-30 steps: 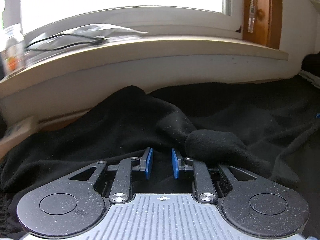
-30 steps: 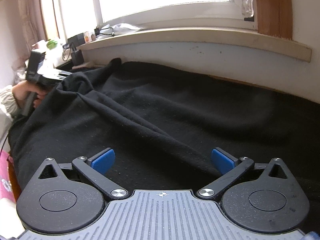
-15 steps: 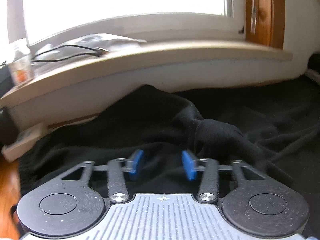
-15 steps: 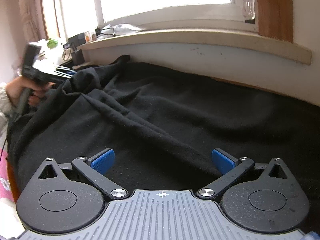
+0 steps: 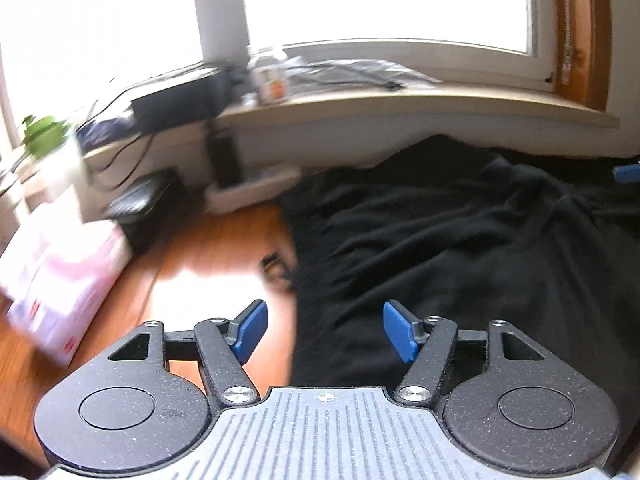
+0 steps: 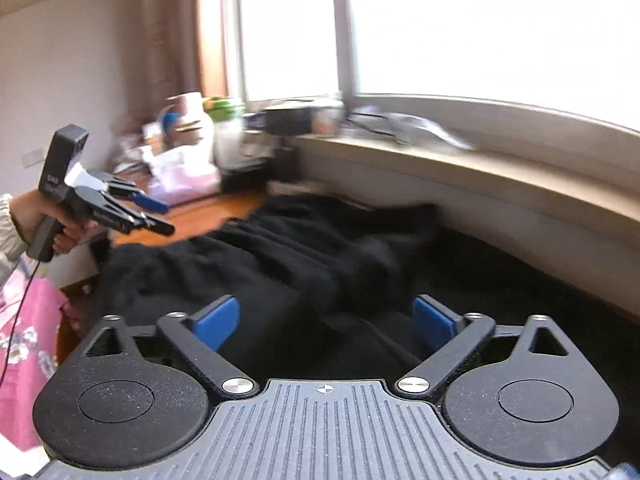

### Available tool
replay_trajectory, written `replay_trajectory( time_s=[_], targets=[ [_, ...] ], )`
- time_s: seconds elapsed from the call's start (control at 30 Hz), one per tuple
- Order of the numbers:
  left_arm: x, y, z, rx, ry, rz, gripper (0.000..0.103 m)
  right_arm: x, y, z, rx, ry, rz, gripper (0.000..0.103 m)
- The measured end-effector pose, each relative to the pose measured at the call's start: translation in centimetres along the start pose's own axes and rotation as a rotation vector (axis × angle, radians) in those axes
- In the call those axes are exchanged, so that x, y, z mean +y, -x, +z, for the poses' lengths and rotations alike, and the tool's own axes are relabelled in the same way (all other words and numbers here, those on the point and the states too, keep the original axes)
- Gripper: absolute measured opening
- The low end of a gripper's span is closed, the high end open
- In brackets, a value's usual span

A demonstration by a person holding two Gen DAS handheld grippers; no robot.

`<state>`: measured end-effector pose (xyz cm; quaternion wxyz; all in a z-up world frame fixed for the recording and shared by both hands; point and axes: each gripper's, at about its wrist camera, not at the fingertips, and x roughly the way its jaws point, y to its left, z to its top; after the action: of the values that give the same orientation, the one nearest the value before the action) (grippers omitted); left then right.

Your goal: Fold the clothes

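Garment (image 5: 460, 248): black, rumpled on surface (image 5: 200, 248).
Left gripper (image 5: 325, 330): fingers apart, empty.
Right gripper (image 6: 325, 322): fingers closing, empty.

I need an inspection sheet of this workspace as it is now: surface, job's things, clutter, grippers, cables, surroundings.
Surface: wooden top, bare at the left, under the cloth at the right.
Job's things: black garment, rumpled, not held.
Clutter: pink box; dark box and small bottle on the sill; bags in the corner, blurred.
Grippers: left gripper open, nothing between its pads; right gripper open over the garment, its jaws have just been closing.
Cables: black cables below the sill; one cable hangs from the left handle.
Surroundings: bright window, sill.
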<state>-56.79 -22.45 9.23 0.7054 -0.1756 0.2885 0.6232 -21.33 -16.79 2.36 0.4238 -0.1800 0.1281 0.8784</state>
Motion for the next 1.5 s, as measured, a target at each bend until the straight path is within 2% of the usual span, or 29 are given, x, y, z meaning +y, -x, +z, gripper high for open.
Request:
replay_trajectory(
  time_s=[0.13, 0.27, 0.47, 0.7, 0.9, 0.97, 1.0, 1.17, 1.27, 1.33, 1.4, 1.5],
  targets=[
    [1.5, 0.8, -2.3, 0.023, 0.02, 0.002, 0.064, 4.0, -4.9, 2.1, 0.041, 0.046, 0.118, 0.067],
    [3.0, 1.1, -4.1, 0.032, 0.053, 0.001, 0.062, 8.1, -9.5, 3.6, 0.078, 0.094, 0.22, 0.044],
    [4.9, 1.4, -5.6, 0.025, 0.112, -0.016, 0.063, 13.7, -14.7, 3.9, 0.13, 0.144, 0.315, 0.032],
    [5.9, 0.3, -5.4, 0.041, 0.125, -0.031, 0.063, 19.8, -17.3, 3.1, 0.186, 0.236, 0.378, 0.033],
    [6.6, -0.7, -4.8, 0.063, 0.137, -0.006, 0.062, 22.9, -18.3, 2.9, 0.17, 0.321, 0.326, 0.037],
    [6.8, -1.3, -4.6, 0.076, 0.131, 0.035, 0.053, 23.7, -18.6, 2.7, 0.158, 0.357, 0.309, 0.043],
    [6.8, -1.6, -4.5, 0.081, 0.12, 0.062, 0.053, 24.0, -18.8, 2.6, 0.153, 0.37, 0.303, 0.046],
    [7.1, -2.2, -4.1, 0.097, 0.134, 0.054, 0.05, 25.7, -19.3, 1.5, 0.146, 0.479, 0.251, 0.055],
    [7.2, -2.2, -4.1, 0.099, 0.136, 0.052, 0.05, 26.4, -19.7, 0.8, 0.146, 0.534, 0.219, 0.055],
    [7.3, -2.1, -4.0, 0.103, 0.139, 0.053, 0.05, 26.2, -19.9, 0.6, 0.143, 0.544, 0.205, 0.043],
    [7.7, -1.7, -4.0, 0.095, 0.149, 0.062, 0.05, 25.6, -19.8, 0.9, 0.135, 0.532, 0.209, 0.022],
    [8.5, -0.6, -4.0, 0.062, 0.188, 0.073, 0.05, 23.8, -19.6, 2.3, 0.146, 0.419, 0.286, 0.013]
  ],
)
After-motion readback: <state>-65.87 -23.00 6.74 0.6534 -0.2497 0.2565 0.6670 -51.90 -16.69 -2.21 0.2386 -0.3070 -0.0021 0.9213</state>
